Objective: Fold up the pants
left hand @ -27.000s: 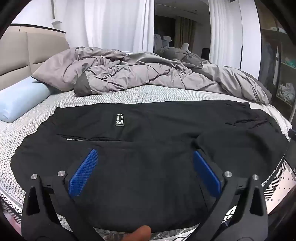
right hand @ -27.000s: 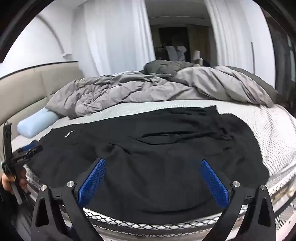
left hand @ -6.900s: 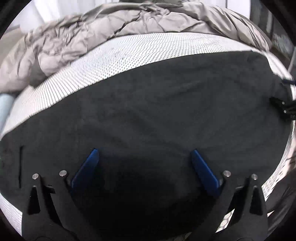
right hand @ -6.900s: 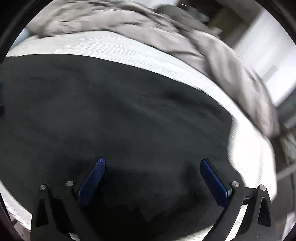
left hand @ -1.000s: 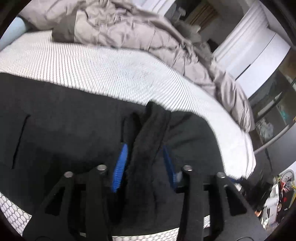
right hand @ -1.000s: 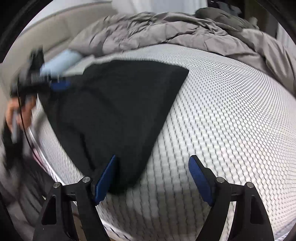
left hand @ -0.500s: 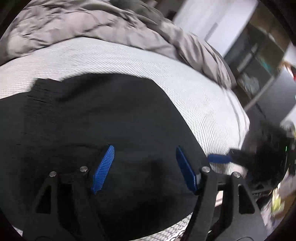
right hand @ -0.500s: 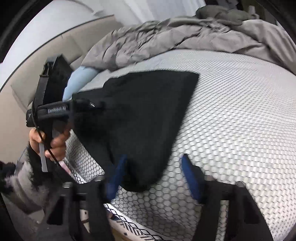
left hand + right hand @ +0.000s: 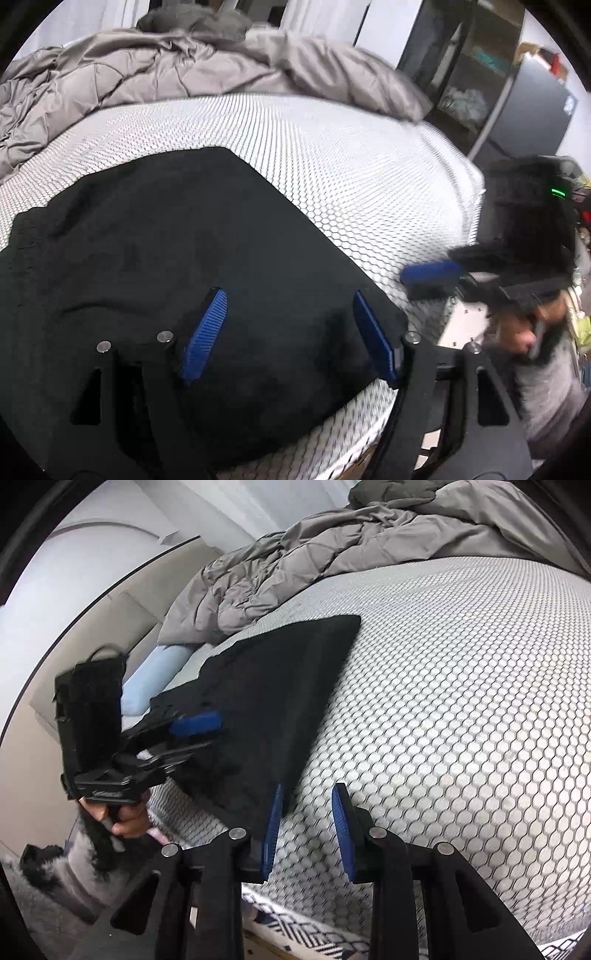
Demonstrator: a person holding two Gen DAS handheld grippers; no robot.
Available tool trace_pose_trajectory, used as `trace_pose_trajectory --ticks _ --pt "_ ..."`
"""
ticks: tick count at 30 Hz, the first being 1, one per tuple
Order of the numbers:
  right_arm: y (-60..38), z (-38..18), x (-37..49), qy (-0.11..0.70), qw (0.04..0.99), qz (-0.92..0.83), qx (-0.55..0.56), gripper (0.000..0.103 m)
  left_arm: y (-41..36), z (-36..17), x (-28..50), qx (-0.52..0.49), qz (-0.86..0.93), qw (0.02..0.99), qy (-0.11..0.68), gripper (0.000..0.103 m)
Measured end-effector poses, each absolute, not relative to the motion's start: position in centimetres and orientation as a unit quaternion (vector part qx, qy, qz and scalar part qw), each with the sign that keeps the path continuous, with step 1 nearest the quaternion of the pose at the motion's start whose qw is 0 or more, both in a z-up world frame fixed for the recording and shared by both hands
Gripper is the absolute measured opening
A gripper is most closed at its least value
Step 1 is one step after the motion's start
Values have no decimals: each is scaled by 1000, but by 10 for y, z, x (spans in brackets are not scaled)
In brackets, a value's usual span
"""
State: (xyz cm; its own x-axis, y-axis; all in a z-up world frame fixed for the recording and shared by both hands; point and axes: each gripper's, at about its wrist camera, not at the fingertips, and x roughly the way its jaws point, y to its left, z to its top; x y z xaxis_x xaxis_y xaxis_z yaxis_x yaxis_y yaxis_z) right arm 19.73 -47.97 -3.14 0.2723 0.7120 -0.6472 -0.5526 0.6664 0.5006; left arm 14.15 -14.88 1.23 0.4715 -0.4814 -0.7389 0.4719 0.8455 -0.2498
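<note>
A: Two grippers, both parted, neither holding cloth; pants (image 9: 177,266) lie folded at the mattress's (image 9: 332,155) near edge.

B: Right gripper (image 9: 306,827), half-parted, should straddle the right corner; left gripper (image 9: 288,332), wider, hovers over the cloth.

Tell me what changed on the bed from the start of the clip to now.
The pants, spread wide along the bed's edge at the start, now lie folded into a smaller black stack. A second ago the left gripper pinched a bunch of the cloth; it has let go and is open above the stack. The right gripper has narrowed beside the stack's corner, holding nothing. The grey duvet and blue pillow stayed put.
</note>
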Motion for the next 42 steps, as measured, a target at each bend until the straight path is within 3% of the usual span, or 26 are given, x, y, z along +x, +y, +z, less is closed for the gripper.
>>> trace_pose_trajectory --ticks 3,9,11,12,17,20,25,30,32,33,34,42 --pt "-468 -33 186 454 780 426 66 29 -166 -3 163 -13 -247 844 477 69" --pt "-451 -54 196 486 759 422 97 32 -170 -8 177 -53 -231 840 488 69" --pt "-448 -55 199 489 758 421 100 23 -169 -8 176 -58 -231 841 486 69" --pt "-445 -53 195 487 757 427 86 12 -168 -10 180 -59 -230 842 485 69" --pt "-437 -49 167 482 754 446 5 5 -156 -12 200 -86 -220 842 486 68" --pt "-451 -49 167 481 760 437 16 6 -150 -5 197 -96 -215 845 481 68" --pt "-476 -34 175 457 774 431 77 36 -171 6 183 -44 -250 851 460 68" --pt "-465 -42 178 466 754 451 102 36 -184 -6 199 -44 -228 842 486 68" --pt "-450 -51 185 483 734 461 123 26 -183 -6 203 -53 -226 842 487 67" --pt "-447 -54 186 490 727 464 127 10 -181 -7 205 -60 -223 842 488 64" --pt "-441 -57 187 490 726 466 127 7 -179 -7 208 -64 -221 842 489 61" --pt "-455 -41 159 468 738 480 72 2 -159 -10 222 -107 -201 843 488 53"
